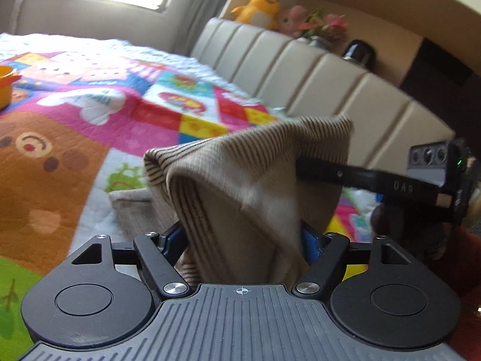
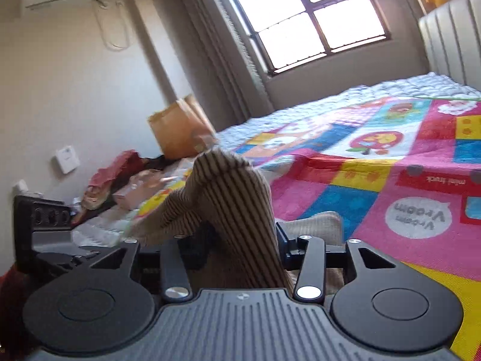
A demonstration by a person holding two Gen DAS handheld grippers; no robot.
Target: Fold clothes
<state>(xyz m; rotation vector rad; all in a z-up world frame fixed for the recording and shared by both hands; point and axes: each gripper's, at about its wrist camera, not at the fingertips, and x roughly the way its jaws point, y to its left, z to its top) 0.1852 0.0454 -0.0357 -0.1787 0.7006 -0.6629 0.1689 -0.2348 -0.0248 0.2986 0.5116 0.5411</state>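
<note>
A beige ribbed garment (image 1: pixel 240 165) with dark thin stripes is bunched up and raised off the bed. In the left wrist view it fills the gap between the jaws of my left gripper (image 1: pixel 240 237), which is shut on it; the cloth hides the fingertips. My right gripper (image 1: pixel 303 165) comes in from the right and grips the garment's upper right edge. In the right wrist view the same garment (image 2: pixel 234 192) stands up between the jaws of my right gripper (image 2: pixel 240 240). The left gripper's body (image 2: pixel 36 219) shows at the left. Part of the garment lies on the quilt (image 2: pixel 318 222).
A bright patchwork quilt (image 1: pixel 90 105) covers the bed (image 2: pixel 375 165). A padded headboard (image 1: pixel 300 69) runs along the right, with plush toys (image 1: pixel 261 6) above it. A yellow pot (image 1: pixel 6 87) sits at the far left. A paper bag (image 2: pixel 177 132) and loose clothes (image 2: pixel 120 174) lie beyond.
</note>
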